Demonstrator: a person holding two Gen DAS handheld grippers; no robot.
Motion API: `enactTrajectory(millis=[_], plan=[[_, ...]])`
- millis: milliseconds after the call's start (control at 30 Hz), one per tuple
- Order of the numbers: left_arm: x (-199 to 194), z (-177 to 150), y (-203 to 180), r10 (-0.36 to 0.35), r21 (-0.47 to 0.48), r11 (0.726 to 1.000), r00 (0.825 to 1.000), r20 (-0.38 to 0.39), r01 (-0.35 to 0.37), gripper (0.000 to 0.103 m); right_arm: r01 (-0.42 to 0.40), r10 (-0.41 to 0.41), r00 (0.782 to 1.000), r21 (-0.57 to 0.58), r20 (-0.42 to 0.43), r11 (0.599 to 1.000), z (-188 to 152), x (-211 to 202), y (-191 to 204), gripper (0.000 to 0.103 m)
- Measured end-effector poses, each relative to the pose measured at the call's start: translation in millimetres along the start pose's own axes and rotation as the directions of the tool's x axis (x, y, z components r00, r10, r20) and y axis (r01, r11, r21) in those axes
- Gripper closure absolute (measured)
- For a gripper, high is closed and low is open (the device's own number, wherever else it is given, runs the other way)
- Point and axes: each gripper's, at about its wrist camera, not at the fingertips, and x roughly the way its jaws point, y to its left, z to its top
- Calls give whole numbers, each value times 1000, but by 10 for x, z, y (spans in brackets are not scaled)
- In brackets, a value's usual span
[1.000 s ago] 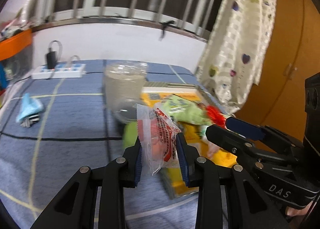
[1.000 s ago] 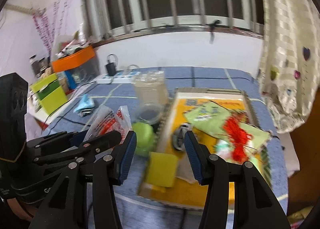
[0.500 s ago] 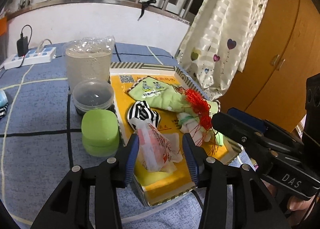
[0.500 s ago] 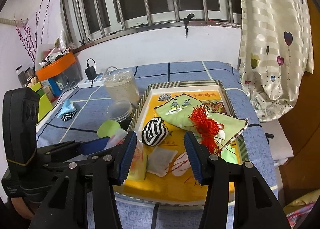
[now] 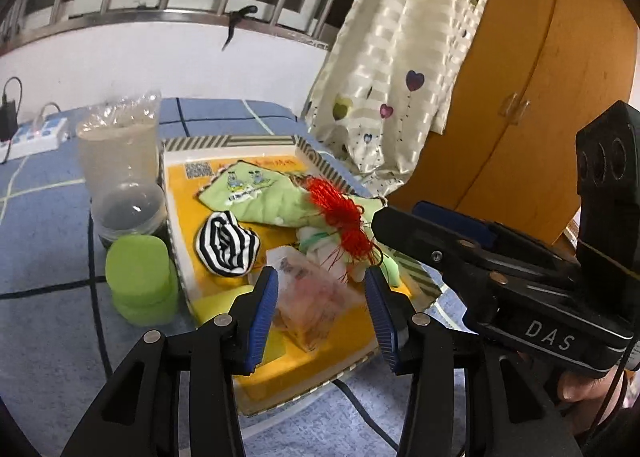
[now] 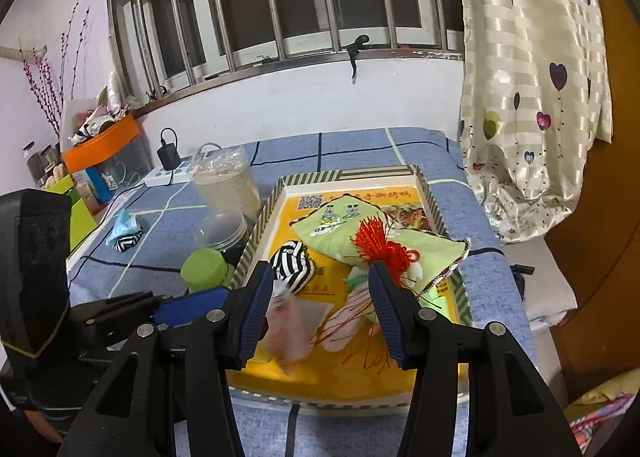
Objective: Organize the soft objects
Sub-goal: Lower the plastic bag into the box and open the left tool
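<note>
The blue checked tablecloth covers the whole table, and the big landmark on it is the shallow yellow-bottomed cardboard tray with the striped rim.

Inside the tray, toward its far side, there's a light green cloth with cartoon prints, with a red tassel of threads lying on its near edge. The black-and-white striped fabric ball sits near the tray's left rim.

Just outside that left rim: a clear plastic jar, a round clear lidded tub and a stack of lime green sponges.

The left gripper has just been opening; its jaws are spread wide, with the clear plastic snack packet lying loose in the tray between them, pads off it.

The right gripper hovers over the tray's near end, jaws apart and holding nothing.
</note>
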Motion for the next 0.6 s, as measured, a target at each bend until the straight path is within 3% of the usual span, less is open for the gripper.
enactTrajectory(millis=[333, 600], plan=[[-241, -19, 202, 133, -55, 990, 990, 38, -131, 59, -44, 44, 999, -23, -2, 999, 6, 31, 144, 52], [-578, -64, 468, 271, -125, 958, 958, 93, -259, 59, -99, 99, 995, -91, -14, 991, 41, 91, 483, 52]])
